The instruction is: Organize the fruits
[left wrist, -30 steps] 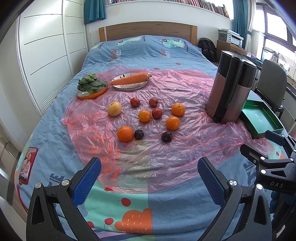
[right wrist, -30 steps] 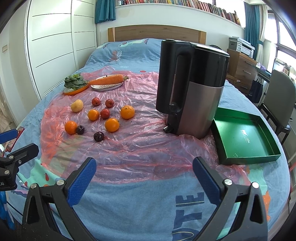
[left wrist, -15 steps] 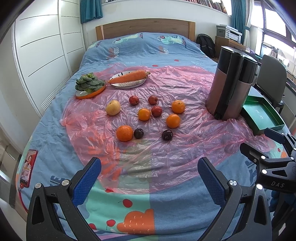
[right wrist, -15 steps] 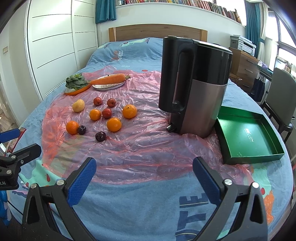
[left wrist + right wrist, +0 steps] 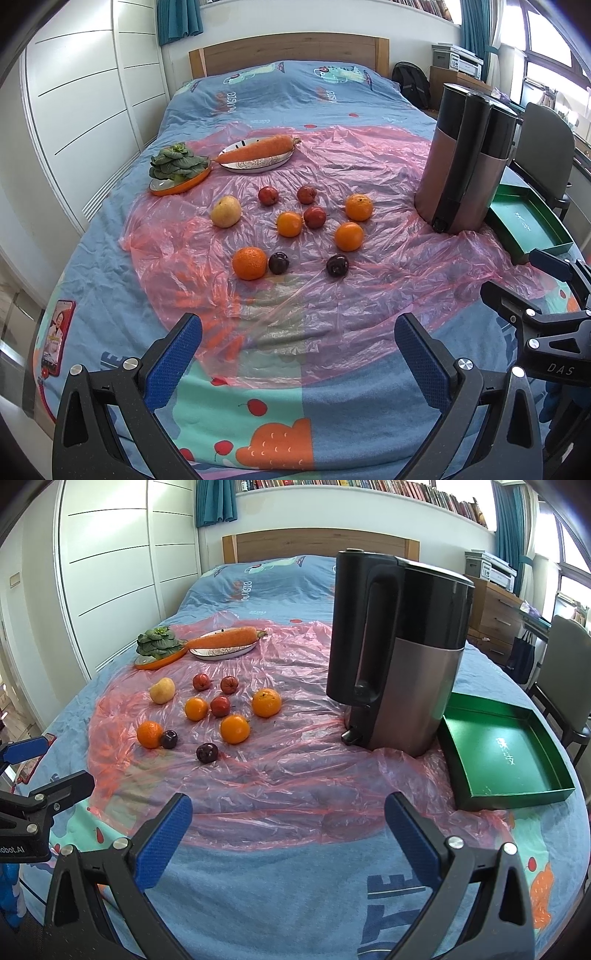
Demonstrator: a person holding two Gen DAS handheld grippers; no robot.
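Both claws hang wide open over the near end of the bed [image 5: 122, 236], holding nothing: I have the left claw [image 5: 297, 341] low over the bedspread and the right claw [image 5: 288, 821] the same, well short of the fruit. Ten fruits lie loose on the pink plastic sheet [image 5: 369, 295] mid-bed: four oranges, nearest one [image 5: 249, 263] touching a dark plum [image 5: 278, 263], second plum [image 5: 337, 265] apart to its right, orange [image 5: 348, 236] beyond that, orange [image 5: 359, 207] farther back, orange [image 5: 289, 223] just beside a red apple [image 5: 314, 217]. Two more red fruits [image 5: 267, 195] [image 5: 307, 194] sit behind, yellow pear [image 5: 225, 211] off left. Green tray [image 5: 517, 782] sits on the bed's right edge, nothing in it, just beside the black-and-steel kettle [image 5: 402, 653]. Far back, carrot [image 5: 255, 149] on a white plate [image 5: 258, 166], greens [image 5: 175, 164] on an orange dish [image 5: 184, 182].
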